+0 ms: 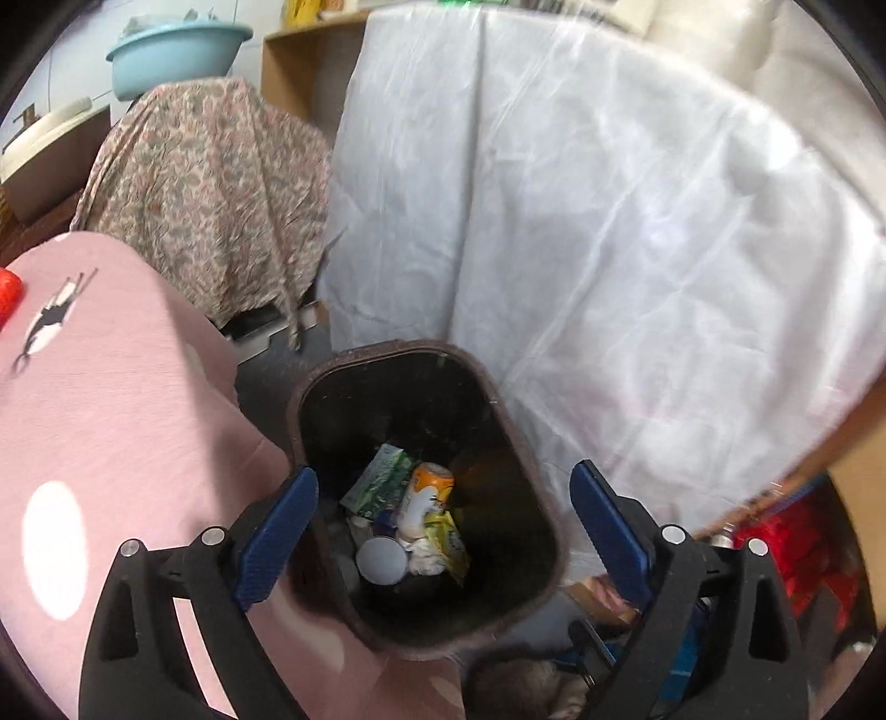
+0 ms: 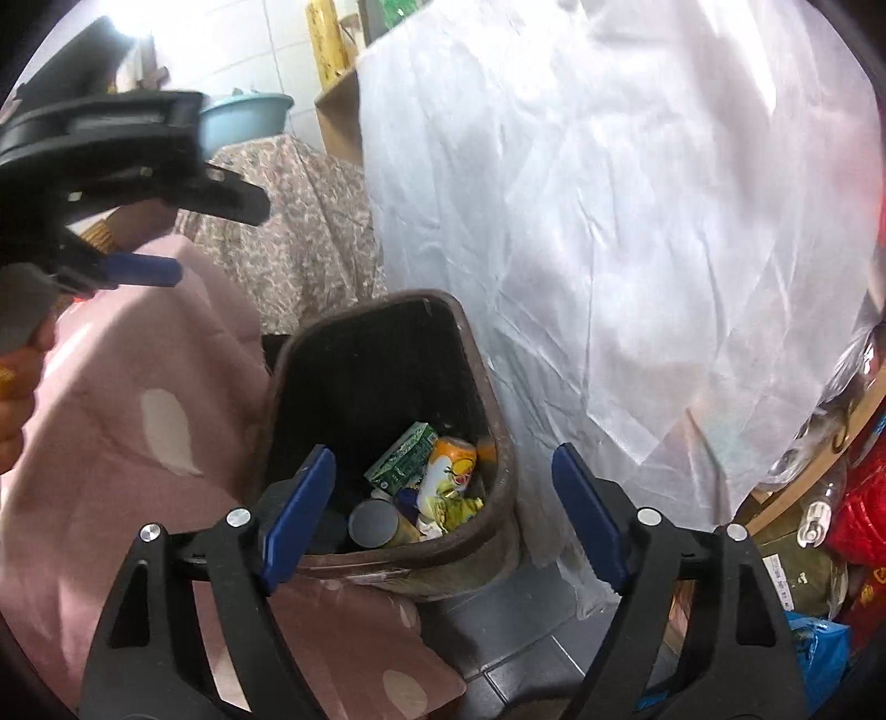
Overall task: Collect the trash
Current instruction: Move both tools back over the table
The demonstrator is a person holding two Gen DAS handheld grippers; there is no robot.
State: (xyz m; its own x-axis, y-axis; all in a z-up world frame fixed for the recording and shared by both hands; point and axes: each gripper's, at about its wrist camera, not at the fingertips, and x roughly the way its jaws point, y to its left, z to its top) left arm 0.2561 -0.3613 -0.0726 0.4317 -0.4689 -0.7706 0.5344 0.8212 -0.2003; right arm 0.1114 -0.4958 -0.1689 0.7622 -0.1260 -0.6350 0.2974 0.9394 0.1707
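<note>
Pink polka-dot cloth (image 1: pixel 111 421) fills the lower left of both views, a white sheet (image 1: pixel 609 221) the right. Between them, at lower centre, stands a brown bin (image 1: pixel 545 515) holding an orange can (image 1: pixel 429 490), a green carton (image 1: pixel 379 479), yellow wrappers and a grey lid; items beneath are hard to make out. Both the left gripper (image 1: pixel 443 531) and right gripper (image 2: pixel 443 515) hover above it, jaws spread wide and empty. Farther back, at upper left, sits a blue basin (image 1: pixel 177 52).

pink cloth (image 1: pixel 111 443) beside floral cloth (image 1: pixel 221 194), white sheet (image 1: pixel 609 249), blue basin (image 1: pixel 177 55).
</note>
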